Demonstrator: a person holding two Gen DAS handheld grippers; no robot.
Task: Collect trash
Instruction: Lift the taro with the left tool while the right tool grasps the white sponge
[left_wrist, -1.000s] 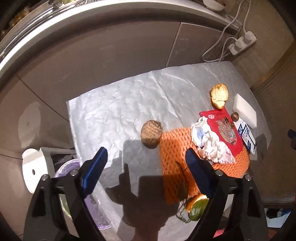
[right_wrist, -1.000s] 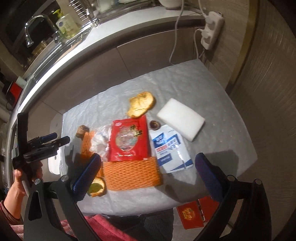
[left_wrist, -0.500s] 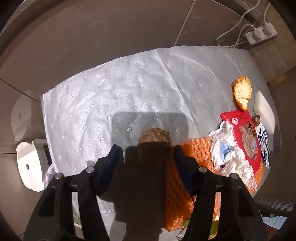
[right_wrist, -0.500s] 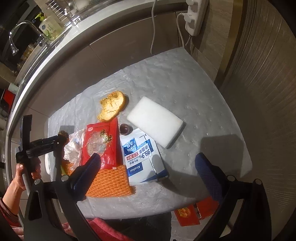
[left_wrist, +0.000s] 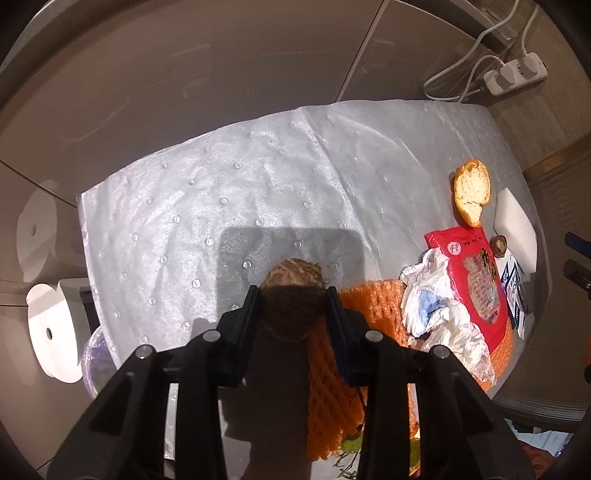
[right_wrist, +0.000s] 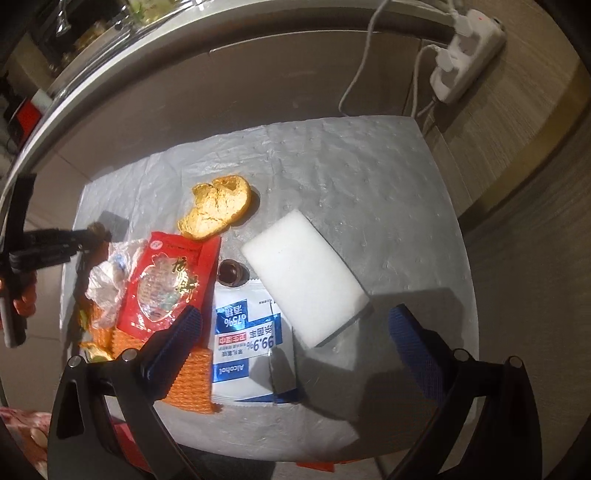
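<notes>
My left gripper (left_wrist: 292, 295) is shut on a brown fibrous husk ball (left_wrist: 295, 275) at the left part of the silver mat (left_wrist: 229, 184). It shows small in the right wrist view (right_wrist: 96, 229). My right gripper (right_wrist: 295, 325) is open and empty above a white foam block (right_wrist: 304, 280) and an alcohol wipe packet (right_wrist: 245, 354). Beside them lie a red snack bag (right_wrist: 170, 284), orange peel (right_wrist: 216, 210), a nut shell (right_wrist: 229, 272), crumpled plastic (right_wrist: 105, 280) and orange foam netting (left_wrist: 332, 387).
A white-lidded bin with a purple liner (left_wrist: 90, 354) stands left of the table. A power strip with cables (right_wrist: 465, 48) hangs at the back right. A kitchen counter edge (right_wrist: 184, 40) runs behind. Lime peel (right_wrist: 96, 355) lies at the mat's front left.
My left gripper moved down to the husk ball and shut on it. My right gripper moved forward and right, over the foam block, still open.
</notes>
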